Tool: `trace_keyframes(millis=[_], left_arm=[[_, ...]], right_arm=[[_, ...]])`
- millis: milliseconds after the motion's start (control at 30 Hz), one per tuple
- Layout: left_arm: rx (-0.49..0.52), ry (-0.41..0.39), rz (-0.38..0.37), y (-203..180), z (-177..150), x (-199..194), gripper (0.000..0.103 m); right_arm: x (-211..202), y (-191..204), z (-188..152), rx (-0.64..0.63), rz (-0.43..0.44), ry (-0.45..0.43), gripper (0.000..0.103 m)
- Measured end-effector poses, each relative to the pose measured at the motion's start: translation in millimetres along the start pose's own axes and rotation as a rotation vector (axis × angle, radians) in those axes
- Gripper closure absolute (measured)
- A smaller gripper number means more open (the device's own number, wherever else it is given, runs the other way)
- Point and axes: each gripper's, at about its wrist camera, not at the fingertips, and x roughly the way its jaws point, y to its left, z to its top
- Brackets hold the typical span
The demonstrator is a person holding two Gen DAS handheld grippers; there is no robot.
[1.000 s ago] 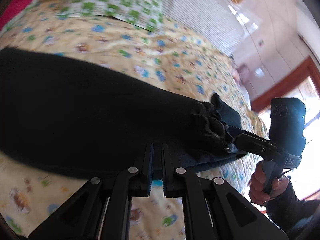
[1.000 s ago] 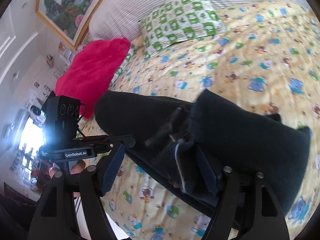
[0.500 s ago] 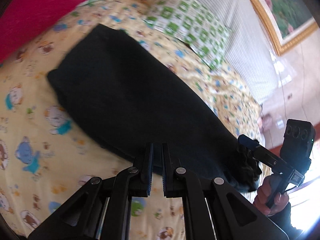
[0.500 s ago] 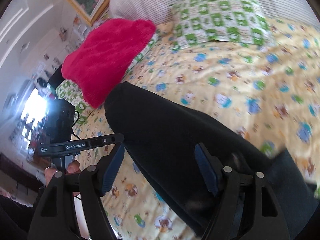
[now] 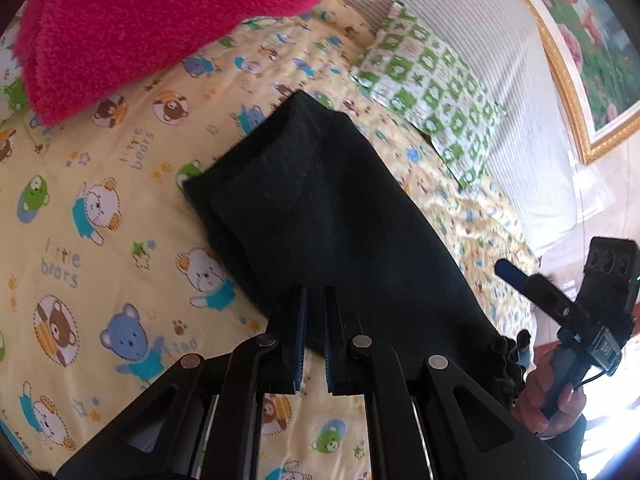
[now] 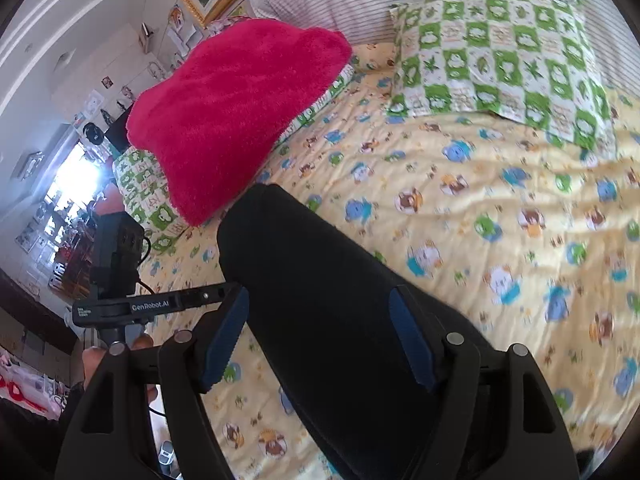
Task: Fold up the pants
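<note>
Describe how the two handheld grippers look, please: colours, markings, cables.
Both are black, with linkage fingers, silver pivot pins and blue pads. The left gripper reads "GenRobot.AI" in white, carries a boxy camera block and a black cable. The right gripper looks the same.

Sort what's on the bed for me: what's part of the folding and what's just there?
In the job: black pants, left gripper, right gripper.
Just there: pink blanket, green checked pillow, bear-print sheet, framed picture.

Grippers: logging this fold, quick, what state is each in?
Left gripper: shut on the pants.
Right gripper: open, holding nothing.
</note>
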Motion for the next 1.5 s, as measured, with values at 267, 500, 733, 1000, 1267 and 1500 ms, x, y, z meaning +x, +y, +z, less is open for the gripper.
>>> trace_keyframes(millis=[267, 500, 733, 1000, 1267, 1500], left_arm=[[-0.044, -0.040, 0.017, 7.3, 3.1, -11.1, 0.095], [-0.051, -0.060, 0.038, 9.0, 2.5, -20.0, 0.094], [-0.082, -0.091, 0.106, 21.1, 4.9, -23.9, 0.066], [-0.101, -0.098, 0.165, 23.7, 10.0, -8.1, 0.052], [-0.144, -0.091, 0.088, 26.1, 15.3, 4.1, 0.054], [-0.133, -0.107, 0.081, 22.0, 14.9, 7.6, 0.073]], right_arm=[[29.3, 22.1, 42.0, -0.087, 0.007, 0.041, 0.030], [71.9, 34.9, 64.2, -0.156, 0.020, 0.108, 0.031], [101.5, 38.3, 73.8, -0.193, 0.023, 0.161, 0.031], [113.3, 38.3, 76.8, -0.230, 0.021, 0.173, 0.031], [140.5, 35.7, 90.0, -0.252, 0.051, 0.248, 0.040], [169.6, 32.7, 86.9, -0.203, 0.086, 0.332, 0.075]])
